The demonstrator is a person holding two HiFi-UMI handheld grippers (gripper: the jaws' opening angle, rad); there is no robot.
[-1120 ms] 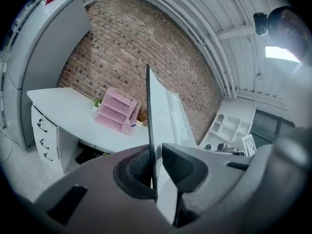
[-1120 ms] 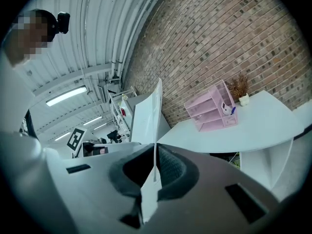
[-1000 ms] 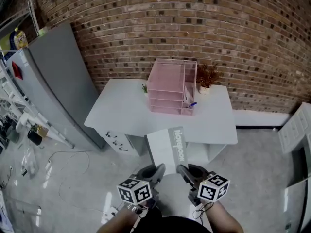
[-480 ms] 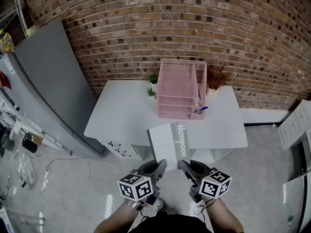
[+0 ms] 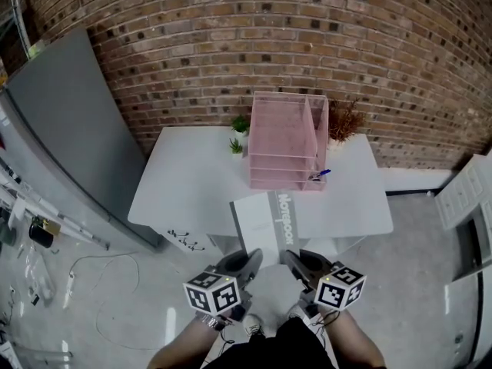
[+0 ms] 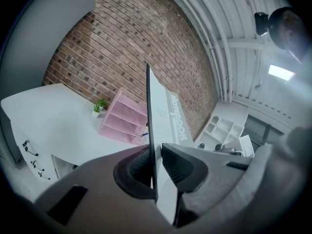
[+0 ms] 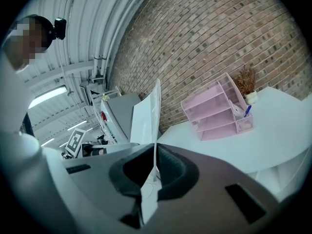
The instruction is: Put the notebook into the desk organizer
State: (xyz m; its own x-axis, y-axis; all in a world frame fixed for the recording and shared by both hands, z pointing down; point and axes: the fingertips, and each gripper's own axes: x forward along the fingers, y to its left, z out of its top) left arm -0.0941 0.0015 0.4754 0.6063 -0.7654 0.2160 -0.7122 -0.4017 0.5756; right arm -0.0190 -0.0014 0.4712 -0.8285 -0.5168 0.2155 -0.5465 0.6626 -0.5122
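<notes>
Before the white desk [image 5: 192,183], left gripper [image 5: 247,263] and right gripper [image 5: 295,263] clamp the notebook [image 5: 265,223] by its near edge — organizer [image 5: 284,141] beyond.

On one white desk [image 5: 192,191] stand one pink desk organizer [image 5: 284,137], one blue pen [image 5: 320,174] and two potted plants, one green [image 5: 240,124] and one brown [image 5: 346,118]. In front of the desk are one notebook [image 5: 269,221] and two grippers: left gripper [image 5: 246,261], right gripper [image 5: 296,261].
</notes>
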